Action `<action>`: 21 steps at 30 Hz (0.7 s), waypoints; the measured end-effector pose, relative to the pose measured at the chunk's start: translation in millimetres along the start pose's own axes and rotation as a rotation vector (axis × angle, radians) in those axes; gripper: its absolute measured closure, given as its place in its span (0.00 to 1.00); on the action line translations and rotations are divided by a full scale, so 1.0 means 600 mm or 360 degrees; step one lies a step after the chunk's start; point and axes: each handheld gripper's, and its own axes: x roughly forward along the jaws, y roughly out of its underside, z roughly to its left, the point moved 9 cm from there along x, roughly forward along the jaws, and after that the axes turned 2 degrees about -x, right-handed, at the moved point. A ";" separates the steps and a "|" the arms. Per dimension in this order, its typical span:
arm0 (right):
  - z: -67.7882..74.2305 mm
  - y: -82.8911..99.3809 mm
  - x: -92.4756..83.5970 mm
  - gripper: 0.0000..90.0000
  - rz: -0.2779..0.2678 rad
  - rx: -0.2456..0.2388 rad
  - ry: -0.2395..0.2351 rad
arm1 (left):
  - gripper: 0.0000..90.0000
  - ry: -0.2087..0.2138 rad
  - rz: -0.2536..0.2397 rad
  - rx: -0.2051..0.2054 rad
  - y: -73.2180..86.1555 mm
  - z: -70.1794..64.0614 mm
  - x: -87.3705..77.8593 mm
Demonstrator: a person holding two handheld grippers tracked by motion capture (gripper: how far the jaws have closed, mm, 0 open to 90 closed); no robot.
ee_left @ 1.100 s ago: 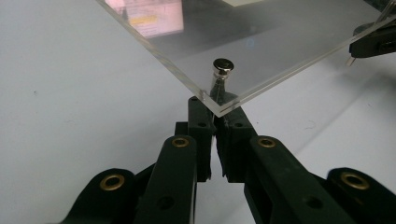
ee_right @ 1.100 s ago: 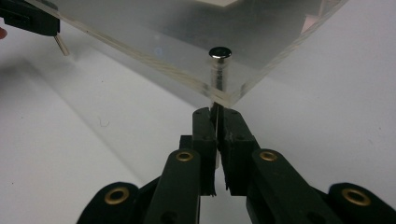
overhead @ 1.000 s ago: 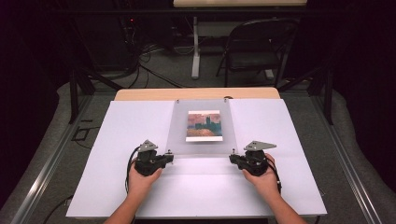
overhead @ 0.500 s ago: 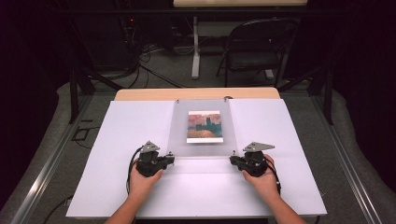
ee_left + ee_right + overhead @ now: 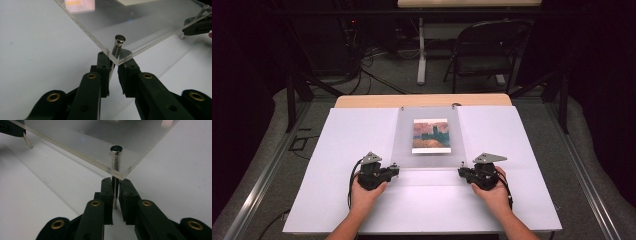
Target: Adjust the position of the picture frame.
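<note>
Clear plastic sheet (image 5: 428, 137) sits mid-tabletop (image 5: 337, 150) on the white surface, its far edge toward 12 o'clock near the wood strip (image 5: 422, 100). Small picture (image 5: 431, 135) under or in it, orange and teal tones, roughly centred on the sheet.

Metal pin at each near corner of the sheet. Left pin (image 5: 117, 46) has its round head above the sheet and its shaft passes down through the corner. Right pin (image 5: 115, 161) is the same, head on top, shaft dropping below the edge.

Left tongs (image 5: 393, 170) at the sheet's 7 o'clock corner, held in the left hand (image 5: 364, 192). In the left gripper view the jaws are nearly closed around the pin shaft just under the corner, with a thin gap showing between them; looks like a pinch on the pin. That sheet corner is lifted off the white surface, which shows beneath it.

Right tongs (image 5: 462, 171) at the 5 o'clock corner, in the right hand (image 5: 493, 195). In the right gripper view the jaws are pressed in on the pin shaft below the sheet edge, and the pin's lower end shows between them.

Both hands rest low on the tabletop toward 6 o'clock, well apart, with the sheet's near edge between them.

Folding chair (image 5: 484, 50) and cables (image 5: 377, 75) on the floor beyond, at 12 o'clock.
</note>
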 end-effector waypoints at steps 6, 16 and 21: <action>0.004 -0.002 -0.007 0.74 -0.0038 0.0006 -0.0003 | 0.72 -0.0017 -0.0006 0.0029 0.005 -0.007 -0.004; 0.012 0.003 -0.025 0.47 -0.0049 -0.0052 0.0032 | 0.48 -0.0063 -0.0033 0.0089 0.011 -0.012 -0.019; 0.013 0.004 -0.032 0.43 -0.0032 -0.0087 0.0061 | 0.43 -0.0064 -0.0038 0.0086 0.013 -0.012 -0.026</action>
